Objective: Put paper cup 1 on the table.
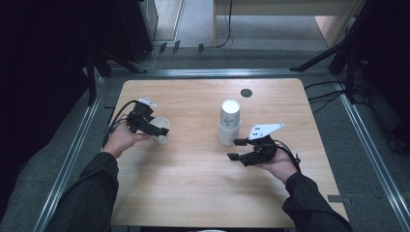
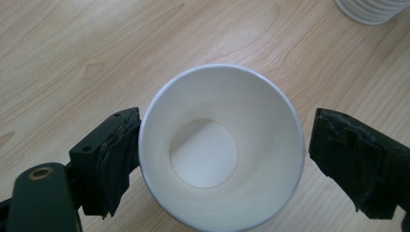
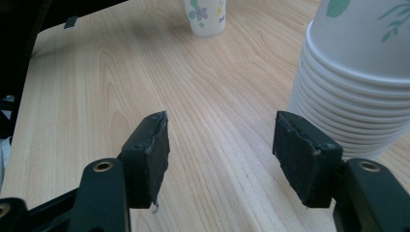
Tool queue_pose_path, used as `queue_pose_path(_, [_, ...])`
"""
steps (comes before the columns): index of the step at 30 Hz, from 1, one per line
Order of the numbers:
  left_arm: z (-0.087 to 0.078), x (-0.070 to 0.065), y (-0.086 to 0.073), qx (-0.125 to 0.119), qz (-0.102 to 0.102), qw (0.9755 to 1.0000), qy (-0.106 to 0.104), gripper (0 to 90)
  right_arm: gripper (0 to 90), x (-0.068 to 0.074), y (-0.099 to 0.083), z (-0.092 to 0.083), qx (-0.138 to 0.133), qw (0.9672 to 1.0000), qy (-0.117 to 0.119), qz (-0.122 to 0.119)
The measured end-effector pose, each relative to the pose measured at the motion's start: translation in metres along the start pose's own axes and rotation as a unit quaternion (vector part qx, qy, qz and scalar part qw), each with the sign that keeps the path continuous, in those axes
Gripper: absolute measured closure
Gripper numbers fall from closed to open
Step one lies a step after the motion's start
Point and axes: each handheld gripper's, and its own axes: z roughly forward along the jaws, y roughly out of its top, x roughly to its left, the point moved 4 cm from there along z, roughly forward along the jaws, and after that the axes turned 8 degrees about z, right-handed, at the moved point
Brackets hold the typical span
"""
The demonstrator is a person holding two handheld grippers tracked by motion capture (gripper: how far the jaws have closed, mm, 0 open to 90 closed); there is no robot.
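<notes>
Standing upright on the wooden table (image 1: 193,164), a single white paper cup (image 1: 162,129) sits at the left side of the tabletop, its open mouth facing up. In the left gripper view the cup's (image 2: 221,145) empty interior and round base are seen from above. The left gripper (image 1: 157,130) brackets this cup: its jaws stand apart, one pad just touching the rim on one side, the other with a small gap on the opposite side, so the cup is not clamped. The person's left hand (image 1: 123,137) holds this gripper, and a black cable runs back from it toward the table's left edge.

Well apart, near the table's middle, stands a stack of paper cups (image 1: 229,122) with a floral print, nested upside down. In the right gripper view the stack (image 3: 358,77) rises just beside one jaw, and the single cup (image 3: 205,17) appears far off. The right gripper (image 1: 236,149), held in the right hand (image 1: 278,164), hovers just in front of the stack with jaws wide apart and nothing between them. A small dark round disc (image 1: 246,93) lies near the table's far edge.
</notes>
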Motion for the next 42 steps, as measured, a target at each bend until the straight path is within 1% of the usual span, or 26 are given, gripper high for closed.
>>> queue_pose_path(5, [-0.010, -0.002, 0.001, -0.016, 0.003, 0.9999, 0.000, 12.5, 38.6, 0.000, 0.000, -0.001, 0.001, 1.0000, 0.001, 0.004])
queue_pose_path(7, [-0.015, -0.002, 0.001, -0.023, -0.001, 0.9997, -0.001, 12.6, 38.6, 0.000, 0.000, -0.001, 0.002, 1.0000, 0.001, 0.005])
queue_pose_path(8, [-0.017, -0.003, 0.002, -0.025, -0.002, 0.9997, -0.003, 12.6, 38.6, 0.000, 0.000, -0.001, 0.001, 1.0000, 0.001, 0.006])
queue_pose_path(9, [-0.020, -0.003, 0.002, -0.026, 0.001, 0.9997, -0.003, 12.6, 38.6, 0.000, 0.000, -0.001, 0.002, 1.0000, 0.001, 0.006])
queue_pose_path(12, [-0.029, -0.005, 0.006, -0.039, 0.002, 0.9992, -0.008, 12.9, 38.6, -0.001, 0.000, -0.001, 0.002, 1.0000, 0.002, 0.007])
queue_pose_path(14, [-0.035, -0.008, 0.010, -0.046, 0.005, 0.9988, -0.015, 13.0, 38.6, -0.001, 0.000, -0.001, 0.002, 1.0000, 0.002, 0.007])
queue_pose_path(15, [-0.038, -0.011, 0.012, -0.049, 0.010, 0.9987, -0.014, 12.9, 38.6, -0.001, 0.000, -0.001, 0.001, 1.0000, 0.003, 0.007])
queue_pose_path(17, [-0.043, -0.015, 0.014, -0.053, 0.017, 0.9982, -0.021, 13.0, 38.6, -0.001, 0.001, -0.002, 0.000, 0.9999, 0.006, 0.009])
queue_pose_path(18, [-0.045, -0.018, 0.015, -0.056, 0.017, 0.9979, -0.026, 13.1, 38.6, -0.001, 0.001, -0.003, 0.001, 0.9999, 0.006, 0.010])
queue_pose_path(20, [-0.047, -0.023, 0.017, -0.057, 0.022, 0.9977, -0.030, 13.2, 38.6, -0.001, 0.001, -0.004, 0.000, 0.9999, 0.004, 0.010])
queue_pose_path(23, [-0.047, -0.032, 0.019, -0.057, 0.031, 0.9971, -0.038, 13.7, 38.6, -0.002, 0.001, -0.006, 0.001, 0.9999, 0.001, 0.015])
queue_pose_path(25, [-0.048, -0.039, 0.022, -0.064, 0.040, 0.9959, -0.050, 13.8, 38.6, -0.002, 0.001, -0.007, 0.002, 0.9999, 0.000, 0.015])
queue_pose_path(27, [-0.047, -0.047, 0.025, -0.070, 0.044, 0.9948, -0.060, 13.9, 39.0, -0.001, 0.000, -0.008, 0.001, 0.9999, 0.006, 0.015])
queue_pose_path(29, [-0.045, -0.056, 0.027, -0.070, 0.048, 0.9940, -0.069, 14.0, 39.0, 0.001, 0.000, -0.010, 0.003, 0.9999, 0.005, 0.011])
queue_pose_path(31, [-0.044, -0.064, 0.029, -0.072, 0.047, 0.9938, -0.070, 14.1, 39.0, 0.001, 0.000, -0.011, 0.003, 0.9999, 0.005, 0.011])
queue_pose_path(32, [-0.043, -0.068, 0.029, -0.071, 0.050, 0.9938, -0.070, 14.9, 39.0, 0.001, -0.001, -0.012, 0.004, 0.9999, 0.003, 0.010])
queue_pose_path(35, [-0.040, -0.082, 0.032, -0.078, 0.062, 0.9914, -0.084, 14.9, 39.5, 0.001, 0.000, -0.012, 0.005, 0.9999, 0.003, 0.008])
queue_pose_path(36, [-0.039, -0.086, 0.032, -0.082, 0.064, 0.9904, -0.091, 14.9, 39.5, 0.001, -0.001, -0.012, 0.006, 1.0000, 0.003, 0.006])
queue_pose_path(38, [-0.037, -0.092, 0.032, -0.085, 0.068, 0.9891, -0.099, 14.9, 39.5, 0.001, 0.000, -0.012, 0.008, 0.9999, 0.000, 0.007])
queue_pose_path(42, [-0.031, -0.102, 0.028, -0.091, 0.068, 0.9870, -0.114, 14.9, 39.4, 0.000, 0.000, -0.014, 0.007, 0.9999, 0.000, 0.011])
